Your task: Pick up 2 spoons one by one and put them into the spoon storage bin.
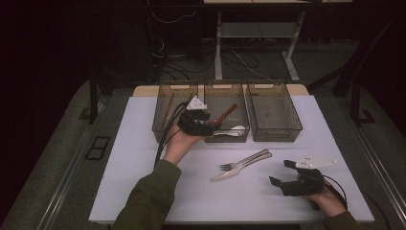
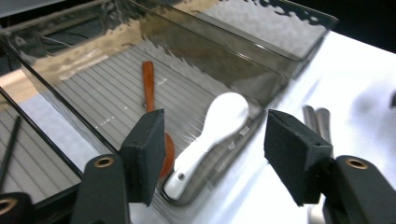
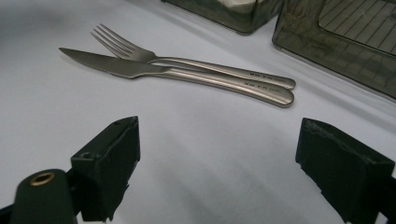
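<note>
My left gripper hovers over the front of the middle tray, jaws open and nothing pinched. In the left gripper view a white spoon lies on the tray floor between and beyond the open jaws, beside a brown wooden spoon. Both the white spoon and the brown spoon rest in that tray. My right gripper rests open and empty near the front right of the table. A steel fork and knife lie side by side ahead of its jaws.
Three smoky clear trays stand in a row at the back of the white table. The left tray holds thin dark sticks; the right tray looks bare. The fork and knife lie mid-table.
</note>
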`<state>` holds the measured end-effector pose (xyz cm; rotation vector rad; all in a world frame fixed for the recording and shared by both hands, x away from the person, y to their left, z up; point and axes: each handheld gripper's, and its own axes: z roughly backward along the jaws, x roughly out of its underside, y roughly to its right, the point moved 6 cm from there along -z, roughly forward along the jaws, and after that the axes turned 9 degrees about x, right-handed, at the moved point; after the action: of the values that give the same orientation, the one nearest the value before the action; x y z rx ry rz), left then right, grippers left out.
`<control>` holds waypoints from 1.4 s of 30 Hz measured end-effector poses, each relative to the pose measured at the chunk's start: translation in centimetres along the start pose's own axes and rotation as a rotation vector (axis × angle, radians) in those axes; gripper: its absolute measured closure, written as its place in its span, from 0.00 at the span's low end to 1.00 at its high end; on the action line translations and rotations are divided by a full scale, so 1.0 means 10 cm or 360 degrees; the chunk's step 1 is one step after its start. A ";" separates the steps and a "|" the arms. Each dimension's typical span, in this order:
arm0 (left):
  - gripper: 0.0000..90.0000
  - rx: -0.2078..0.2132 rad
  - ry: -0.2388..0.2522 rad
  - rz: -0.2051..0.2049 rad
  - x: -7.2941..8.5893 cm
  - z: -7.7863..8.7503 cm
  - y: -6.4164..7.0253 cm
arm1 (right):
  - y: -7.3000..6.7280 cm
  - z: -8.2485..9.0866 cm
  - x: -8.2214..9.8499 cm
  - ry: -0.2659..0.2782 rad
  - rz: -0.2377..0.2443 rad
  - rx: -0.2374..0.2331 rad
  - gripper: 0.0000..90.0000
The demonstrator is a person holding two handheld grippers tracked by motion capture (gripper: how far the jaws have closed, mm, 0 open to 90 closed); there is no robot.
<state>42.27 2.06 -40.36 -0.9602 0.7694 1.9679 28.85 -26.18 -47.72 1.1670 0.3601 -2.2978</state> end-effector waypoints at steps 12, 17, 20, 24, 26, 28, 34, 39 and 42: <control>0.27 0.0088 -0.0030 -0.0036 0.36 0.16 0.25 | 0.00 0.01 -0.09 0.0031 -0.0035 0.0062 0.13; 0.25 0.0119 0.0001 -0.0033 0.51 0.22 0.34 | -0.02 0.05 -0.08 0.0005 -0.0011 0.0026 0.12; 0.23 0.0115 -0.0007 -0.0064 0.58 0.26 0.36 | -0.01 0.09 -0.09 0.0024 -0.0019 0.0005 0.12; 0.20 0.0128 -0.0001 -0.0068 0.70 0.33 0.40 | 0.00 0.11 -0.10 0.0038 -0.0034 0.0001 0.12; 0.19 0.0123 0.0006 -0.0071 0.75 0.36 0.40 | 0.00 0.11 -0.09 0.0030 -0.0040 0.0000 0.12; 0.18 0.0131 0.0035 -0.0065 0.79 0.40 0.42 | 0.00 0.12 -0.09 0.0031 -0.0042 0.0000 0.13; 0.13 0.0151 0.0069 -0.0070 0.92 0.52 0.47 | 0.00 0.13 -0.09 0.0031 -0.0055 -0.0007 0.13; 0.07 0.0151 0.0066 -0.0062 1.05 0.59 0.50 | -0.01 0.12 -0.08 0.0021 -0.0063 -0.0036 0.13; 0.04 0.0146 0.0062 -0.0062 1.13 0.66 0.51 | -0.01 0.11 -0.08 0.0018 -0.0059 -0.0045 0.13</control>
<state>31.19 9.03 -45.40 -0.9543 0.8494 1.8690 28.43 -26.30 -46.37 1.1687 0.4204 -2.3110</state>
